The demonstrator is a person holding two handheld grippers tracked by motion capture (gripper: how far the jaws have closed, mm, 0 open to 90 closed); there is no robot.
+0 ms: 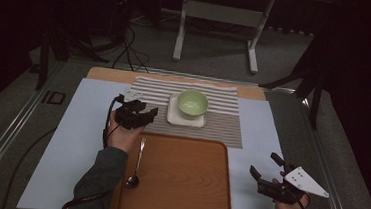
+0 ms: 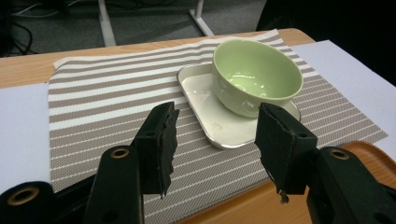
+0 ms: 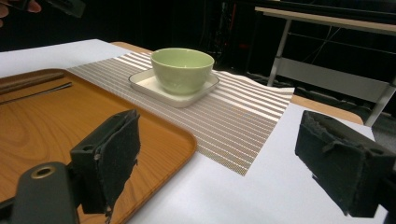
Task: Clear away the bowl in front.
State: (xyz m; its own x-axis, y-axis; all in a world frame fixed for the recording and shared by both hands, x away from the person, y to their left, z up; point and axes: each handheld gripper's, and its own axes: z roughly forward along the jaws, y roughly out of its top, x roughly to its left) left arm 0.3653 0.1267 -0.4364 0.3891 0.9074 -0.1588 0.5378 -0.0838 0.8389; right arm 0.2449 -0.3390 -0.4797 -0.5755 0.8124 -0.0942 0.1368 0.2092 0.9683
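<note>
The green bowl (image 2: 256, 77) sits on a white plate (image 2: 219, 122) on the striped mat (image 2: 102, 100), just ahead of the left tool (image 2: 215, 144), whose jaws stand apart and empty. The right tool (image 1: 264, 172) gapes wide beside the wooden tray (image 1: 182, 184), where a spoon (image 1: 136, 168) lies.

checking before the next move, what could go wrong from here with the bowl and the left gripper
The green bowl sits toward one corner of the white plate, so a nudge from the open left gripper might tip or slide it. The spoon lies at the tray's left edge beside the left forearm, which could knock it.
</note>
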